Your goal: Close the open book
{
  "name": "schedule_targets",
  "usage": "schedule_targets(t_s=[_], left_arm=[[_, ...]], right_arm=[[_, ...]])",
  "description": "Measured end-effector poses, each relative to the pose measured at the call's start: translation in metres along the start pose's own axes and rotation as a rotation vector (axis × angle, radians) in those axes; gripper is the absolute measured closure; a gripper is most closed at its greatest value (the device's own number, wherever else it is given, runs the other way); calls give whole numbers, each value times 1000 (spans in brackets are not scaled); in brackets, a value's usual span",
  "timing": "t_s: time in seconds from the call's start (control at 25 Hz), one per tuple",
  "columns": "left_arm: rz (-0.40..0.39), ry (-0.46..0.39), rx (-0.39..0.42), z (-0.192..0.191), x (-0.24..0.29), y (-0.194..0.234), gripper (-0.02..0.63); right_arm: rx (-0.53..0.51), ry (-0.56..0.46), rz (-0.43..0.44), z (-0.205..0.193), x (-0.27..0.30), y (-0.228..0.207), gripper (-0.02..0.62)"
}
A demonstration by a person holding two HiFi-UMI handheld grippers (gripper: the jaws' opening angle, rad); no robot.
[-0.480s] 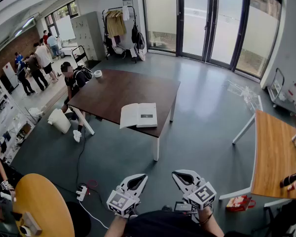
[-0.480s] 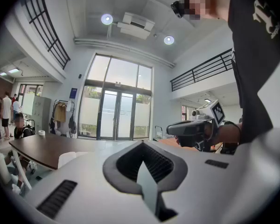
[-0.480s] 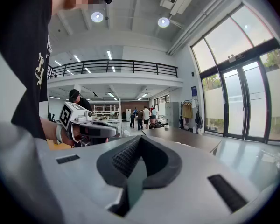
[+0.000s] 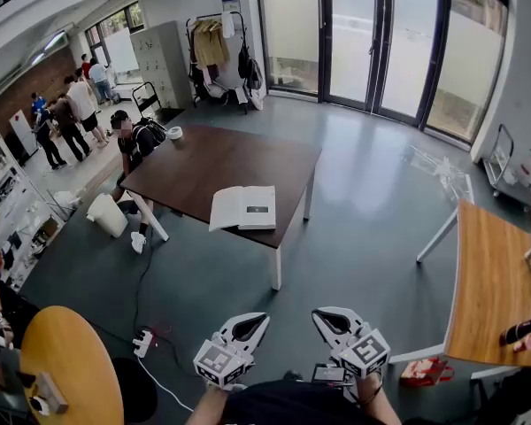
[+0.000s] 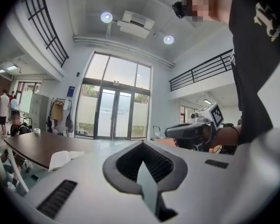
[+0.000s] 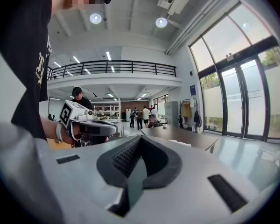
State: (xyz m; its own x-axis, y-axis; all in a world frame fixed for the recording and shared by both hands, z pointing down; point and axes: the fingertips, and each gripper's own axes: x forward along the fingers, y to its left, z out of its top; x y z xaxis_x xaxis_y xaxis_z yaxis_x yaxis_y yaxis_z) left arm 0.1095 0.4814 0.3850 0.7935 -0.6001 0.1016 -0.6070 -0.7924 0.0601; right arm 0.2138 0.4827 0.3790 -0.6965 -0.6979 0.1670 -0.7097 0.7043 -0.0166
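Observation:
The open book (image 4: pixel 243 208) lies flat with its white pages up, near the front edge of the dark brown table (image 4: pixel 221 162). It is some way ahead of both grippers. My left gripper (image 4: pixel 250 325) and right gripper (image 4: pixel 328 320) are held side by side over the grey floor, close to my body, both shut and empty. In the left gripper view the left gripper (image 5: pixel 142 166) has its jaws together, the book (image 5: pixel 64 158) shows low at the left, and the right gripper (image 5: pixel 192 131) is at the right. The right gripper view shows the right gripper (image 6: pixel 136 166) shut, the left gripper (image 6: pixel 91 127) and the table (image 6: pixel 177 134).
A person sits at the table's far left corner (image 4: pixel 133 140), and a tape roll (image 4: pixel 174 132) lies near them. A white bin (image 4: pixel 106 215) and a power strip (image 4: pixel 143 343) with its cable are on the floor at the left. A round wooden table (image 4: pixel 62 361) stands at lower left, a long one (image 4: pixel 491 282) at right.
The head view has shifted a little, so the table and book sit slightly more to the left. Both grippers keep their places and stay shut.

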Motion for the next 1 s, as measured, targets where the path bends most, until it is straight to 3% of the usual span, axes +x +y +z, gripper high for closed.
schedule_targets(t_s=[0.44, 1.0], left_arm=[[43, 25, -3, -9, 13, -18, 601], [86, 49, -77, -27, -8, -6, 600]], right_arm=[[24, -21, 44, -15, -15, -24, 609], [21, 18, 46, -27, 5, -27, 609]])
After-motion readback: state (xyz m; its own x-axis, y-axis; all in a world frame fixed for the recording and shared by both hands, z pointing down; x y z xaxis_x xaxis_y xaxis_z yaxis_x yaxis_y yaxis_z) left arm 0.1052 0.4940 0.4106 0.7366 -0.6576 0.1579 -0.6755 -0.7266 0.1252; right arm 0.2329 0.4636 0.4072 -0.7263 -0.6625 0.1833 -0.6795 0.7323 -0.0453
